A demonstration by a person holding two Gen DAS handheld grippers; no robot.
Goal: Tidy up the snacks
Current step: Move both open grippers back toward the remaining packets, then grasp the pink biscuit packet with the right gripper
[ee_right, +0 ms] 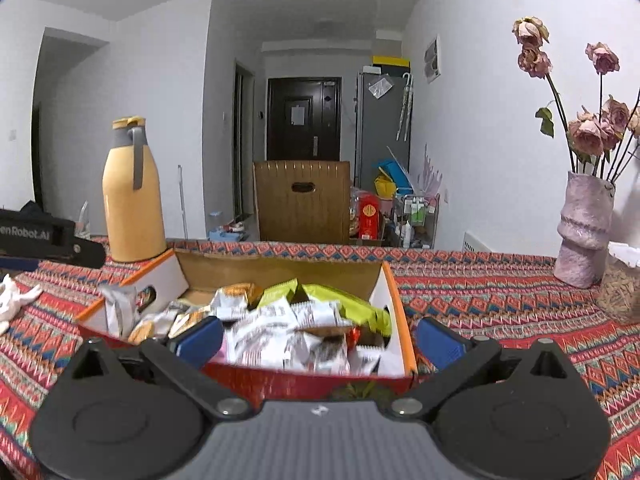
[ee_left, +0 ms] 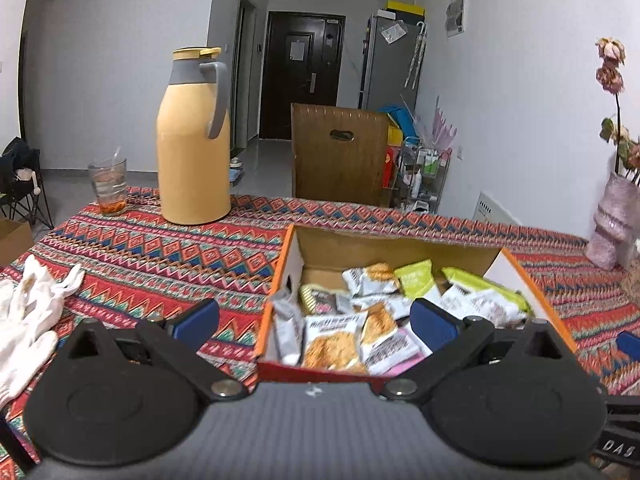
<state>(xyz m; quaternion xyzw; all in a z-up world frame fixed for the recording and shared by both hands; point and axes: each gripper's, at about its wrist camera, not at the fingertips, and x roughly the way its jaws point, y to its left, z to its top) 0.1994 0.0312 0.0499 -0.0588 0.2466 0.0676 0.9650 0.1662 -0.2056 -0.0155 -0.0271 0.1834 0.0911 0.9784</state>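
Both grippers hang wide open and hold nothing: the left gripper (ee_left: 316, 320) straddles the near left corner of the cardboard box (ee_left: 280, 280), the right gripper (ee_right: 318, 338) its near right corner. Inside, the snack packets (ee_left: 352, 320) lie jumbled in a loose heap. The patterned tablecloth (ee_left: 160, 256) around shows no stray packets, so gathering looks done; any sorting seems not yet begun.

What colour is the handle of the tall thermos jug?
Grey, on the tall yellow thermos jug with its yellow lid; the left wrist view shows it best.
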